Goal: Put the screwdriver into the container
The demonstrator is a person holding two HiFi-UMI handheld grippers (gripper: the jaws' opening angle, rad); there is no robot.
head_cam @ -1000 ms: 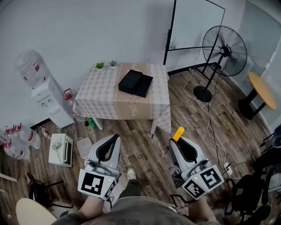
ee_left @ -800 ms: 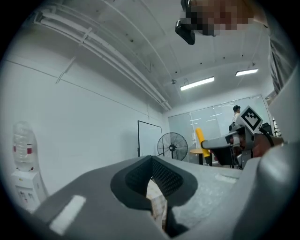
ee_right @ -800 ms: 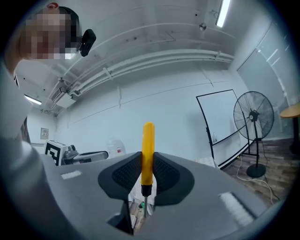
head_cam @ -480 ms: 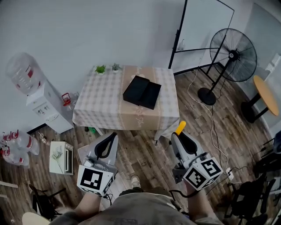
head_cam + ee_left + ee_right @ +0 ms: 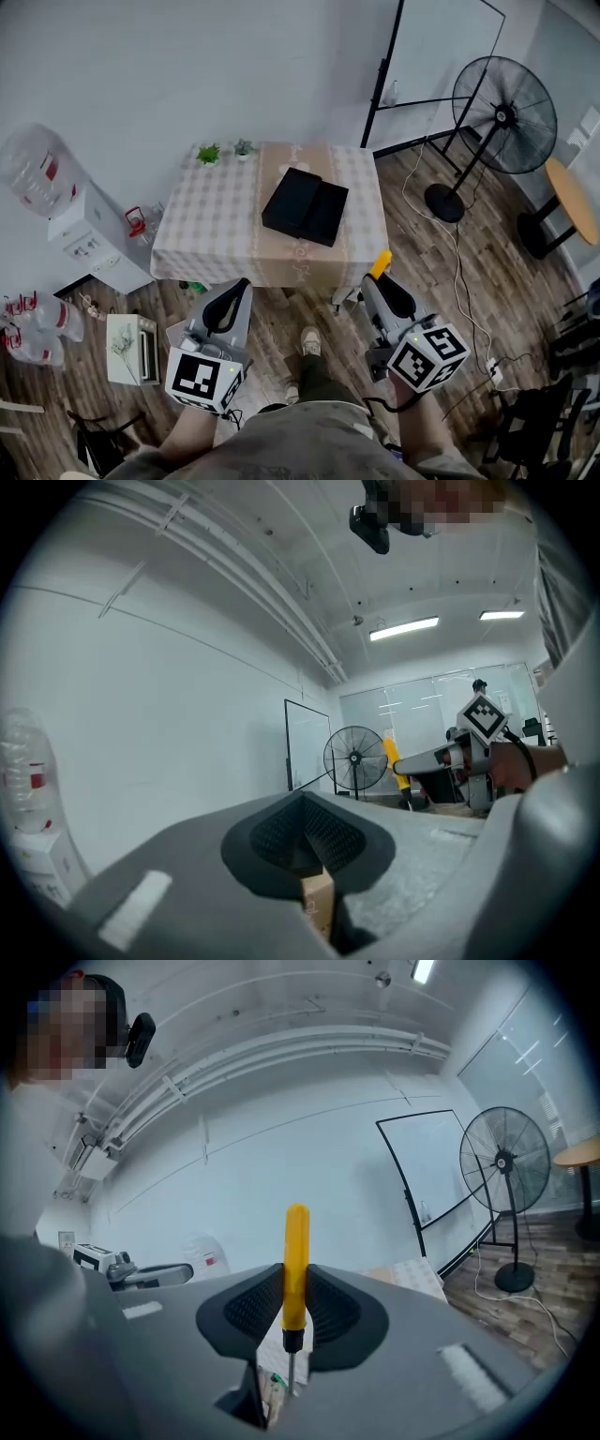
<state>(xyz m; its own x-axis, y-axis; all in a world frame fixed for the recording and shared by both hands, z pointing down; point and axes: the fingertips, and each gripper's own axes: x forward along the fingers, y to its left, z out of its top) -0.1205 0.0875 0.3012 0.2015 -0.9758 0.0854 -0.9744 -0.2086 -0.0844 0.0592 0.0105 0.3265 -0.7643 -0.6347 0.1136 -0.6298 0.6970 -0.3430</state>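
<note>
Right gripper (image 5: 292, 1321) clamps screwdriver (image 5: 295, 1265) — left gripper (image 5: 305, 855) closed, empty.

Screwdriver (image 5: 295, 1260): yellow handle, black collar. Container (image 5: 305, 206): black. Tablecloth (image 5: 211, 216): beige-and-white check with a tan centre strip. Floor (image 5: 441, 258): brown wood planks. Fan (image 5: 503, 103): black. Left gripper (image 5: 231, 300) and right gripper (image 5: 382, 289): grey bodies, black pads, black-and-white square markers. Walls (image 5: 187, 75): white. Plants (image 5: 208, 153): green.

Wood floor (image 5: 309, 319), white wall (image 5: 187, 75) — checked-cloth table (image 5: 220, 216), pedestal fan (image 5: 502, 117)
</note>
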